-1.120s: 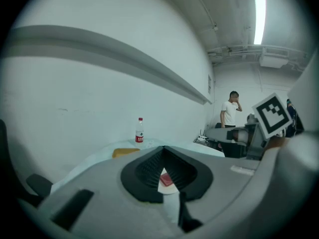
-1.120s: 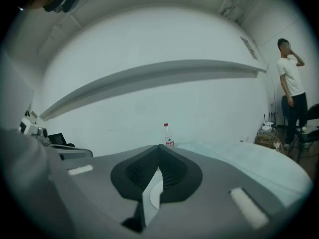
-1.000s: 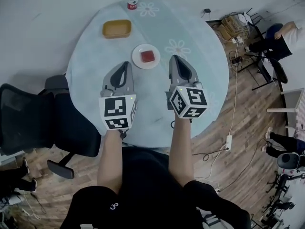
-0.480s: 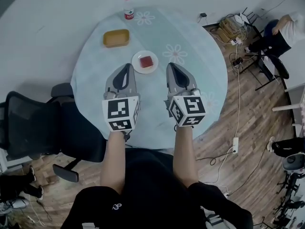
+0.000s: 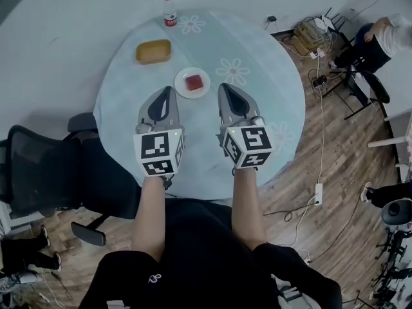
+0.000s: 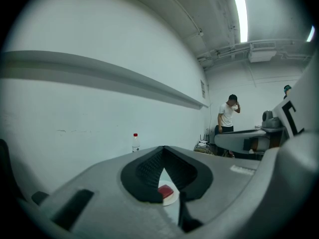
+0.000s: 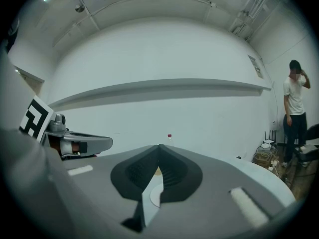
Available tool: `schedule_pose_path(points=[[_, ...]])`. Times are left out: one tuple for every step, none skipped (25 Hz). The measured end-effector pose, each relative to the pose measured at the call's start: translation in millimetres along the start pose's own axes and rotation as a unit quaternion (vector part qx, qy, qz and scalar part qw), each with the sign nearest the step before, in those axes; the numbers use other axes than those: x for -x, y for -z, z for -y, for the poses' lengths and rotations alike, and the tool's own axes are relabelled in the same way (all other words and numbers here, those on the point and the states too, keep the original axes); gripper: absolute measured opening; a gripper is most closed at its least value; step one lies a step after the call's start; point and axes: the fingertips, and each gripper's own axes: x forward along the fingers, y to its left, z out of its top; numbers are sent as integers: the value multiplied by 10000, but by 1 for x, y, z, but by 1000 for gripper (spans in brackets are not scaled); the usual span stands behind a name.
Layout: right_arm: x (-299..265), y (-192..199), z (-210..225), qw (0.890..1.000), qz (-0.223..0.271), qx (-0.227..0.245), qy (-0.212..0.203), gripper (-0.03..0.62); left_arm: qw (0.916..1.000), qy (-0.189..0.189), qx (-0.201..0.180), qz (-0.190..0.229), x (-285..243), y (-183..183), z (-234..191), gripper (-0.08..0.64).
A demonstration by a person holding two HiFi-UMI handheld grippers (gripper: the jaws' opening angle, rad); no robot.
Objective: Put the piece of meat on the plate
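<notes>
A red piece of meat lies on a small white plate near the middle of the round table. Both grippers hover side by side on the near side of the plate, pointing toward the far wall. My left gripper is shut and empty, its tip just left of the plate. My right gripper is shut and empty, its tip just right of the plate. In the left gripper view the meat and the plate show below the closed jaws. The right gripper view shows a sliver of plate.
The table has a pale blue flowered cloth. A yellow container and a red-capped bottle stand at its far side. A black office chair is on the left, cables and a person on the right.
Both grippers have drawn back a little from the plate toward me and stay shut. The meat and plate have not moved on the table.
</notes>
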Motion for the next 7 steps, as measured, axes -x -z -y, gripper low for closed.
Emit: schedule_pose_path(points=[[0,1,1,10000,-13,5,2,5,10000,10,-4,-11,-1,1,1,-6],[-1,2,1,10000,-22,7,5,5,10000,20,-8,-20,-2,2,2,-6],[-2,3,2,10000,-28,6,6,5,10000,29,-11,-27,-4,3,1,-6],[-4,3,3,10000,-34,6,4,5,10000,35,-10,-34,-6,4,1,-6],[-6,4,4,10000,-42,7,1,5,10000,38,-8,-45,-8,5,0,-6],[-7,5,4,10000,-52,9,-4,5,10000,40,-6,-58,-10,6,0,-6],[-9,6,5,10000,-61,10,-10,5,10000,43,-2,-72,-12,7,-1,-6]])
